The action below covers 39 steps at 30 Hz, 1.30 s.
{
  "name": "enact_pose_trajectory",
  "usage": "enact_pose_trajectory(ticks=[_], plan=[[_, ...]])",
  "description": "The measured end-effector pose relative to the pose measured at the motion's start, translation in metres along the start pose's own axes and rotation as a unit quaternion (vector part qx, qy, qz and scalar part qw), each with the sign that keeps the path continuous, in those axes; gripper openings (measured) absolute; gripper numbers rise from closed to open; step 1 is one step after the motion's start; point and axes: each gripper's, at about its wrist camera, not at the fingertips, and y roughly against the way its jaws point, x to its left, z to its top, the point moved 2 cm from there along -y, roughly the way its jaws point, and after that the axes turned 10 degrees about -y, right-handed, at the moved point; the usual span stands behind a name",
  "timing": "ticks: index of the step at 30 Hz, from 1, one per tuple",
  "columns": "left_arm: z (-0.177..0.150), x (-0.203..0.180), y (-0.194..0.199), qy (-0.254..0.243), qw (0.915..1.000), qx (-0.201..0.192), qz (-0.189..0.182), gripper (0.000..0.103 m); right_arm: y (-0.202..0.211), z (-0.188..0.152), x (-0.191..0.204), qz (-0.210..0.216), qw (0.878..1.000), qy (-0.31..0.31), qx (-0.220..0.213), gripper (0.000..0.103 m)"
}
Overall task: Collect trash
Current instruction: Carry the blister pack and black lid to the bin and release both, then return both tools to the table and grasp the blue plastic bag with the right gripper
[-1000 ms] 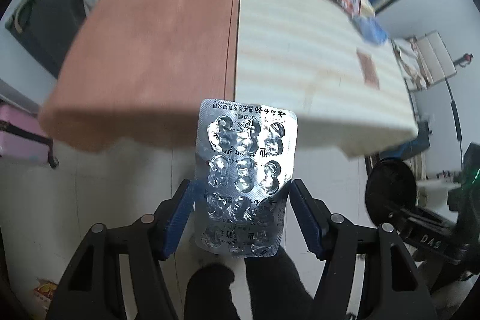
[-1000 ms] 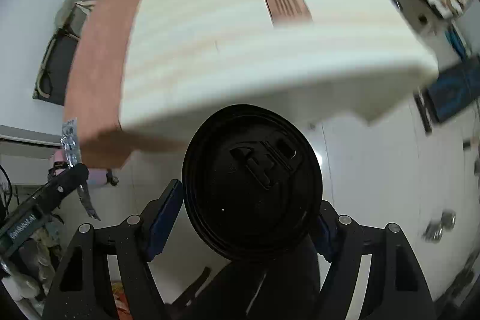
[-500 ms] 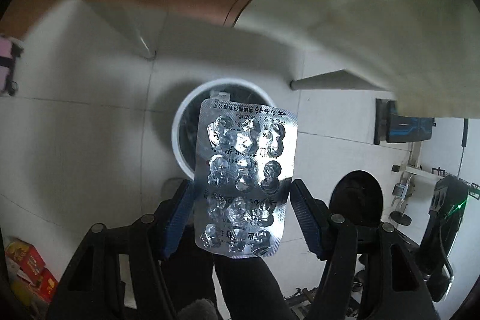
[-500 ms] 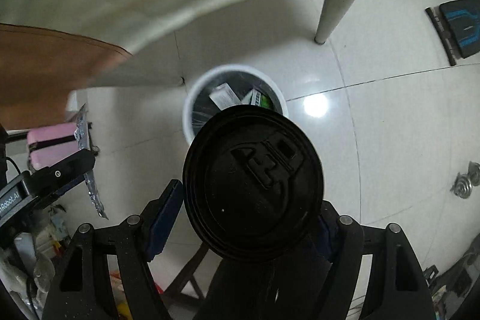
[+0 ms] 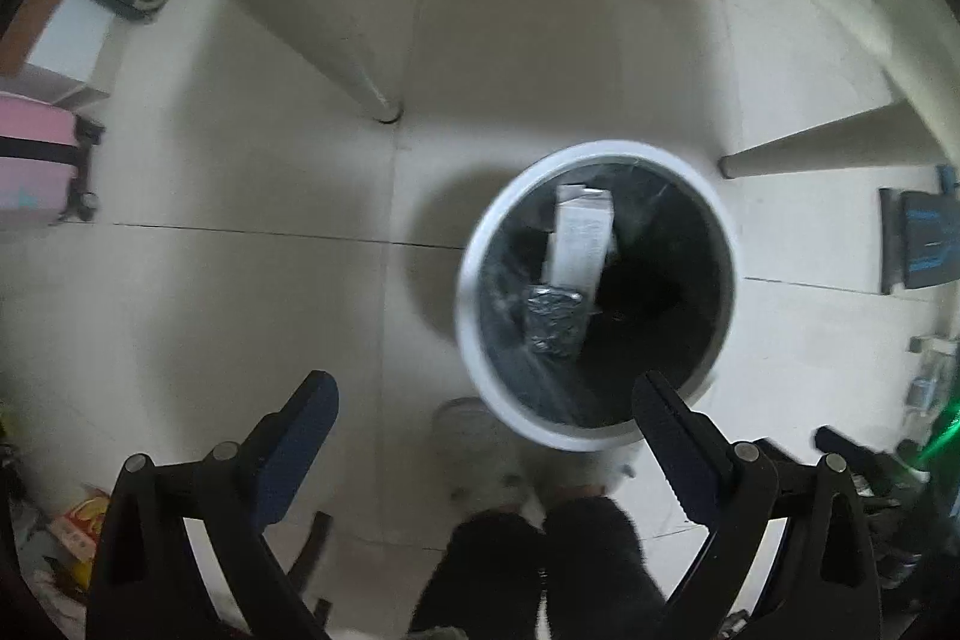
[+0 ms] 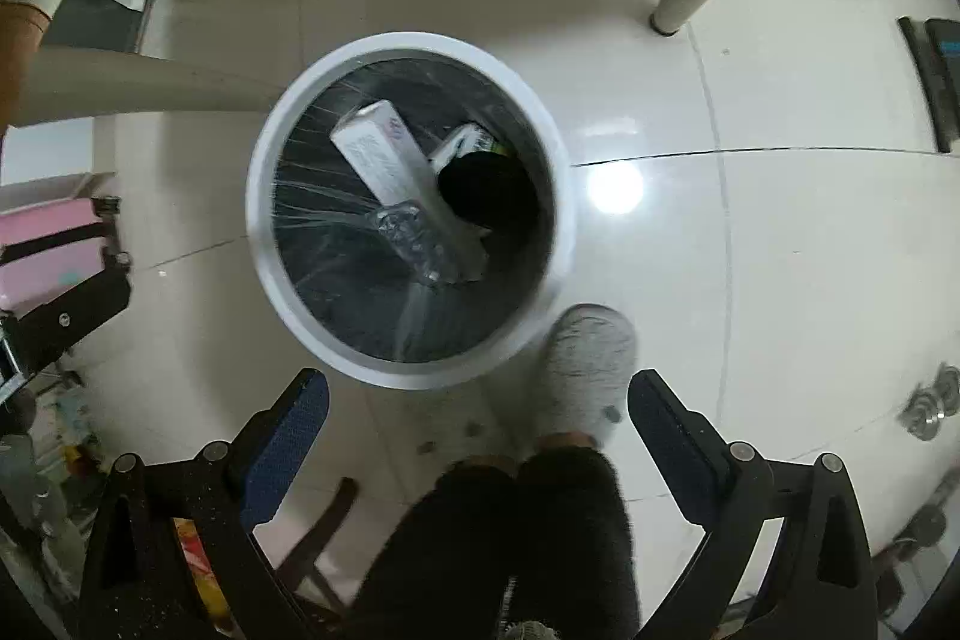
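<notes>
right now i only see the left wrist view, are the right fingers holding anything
observer: no, the right gripper is open with nothing between its fingers, above the trash bin.
operator: is the black lid in the bin, it's just dark on my side
observer: yes, a round black lid lies inside, beside the white box.
operator: anything else near it
observer: a white item with a green edge pokes out from behind the lid.
</notes>
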Motion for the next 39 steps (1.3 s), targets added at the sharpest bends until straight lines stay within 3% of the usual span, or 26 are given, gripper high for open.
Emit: enact_pose_trajectory(ticks=[9, 22, 39], plan=[[-0.02, -0.004, 0.032, -0.007, 0.9999, 0.0, 0.015, 0.1, 0.041, -0.006, -0.002, -0.056, 0.997, 0.014, -0.043, 0.101], [-0.042, -0.009, 0.117, -0.003, 0.9995, -0.026, 0.015, 0.1, 0.135, -0.035, 0.012, -0.061, 0.995, 0.024, -0.079, 0.101], [-0.08, -0.026, 0.291, -0.043, 0.9957, -0.081, 0.007, 0.1, 0.338, -0.11, 0.038, -0.028, 0.992, 0.026, -0.118, 0.101]])
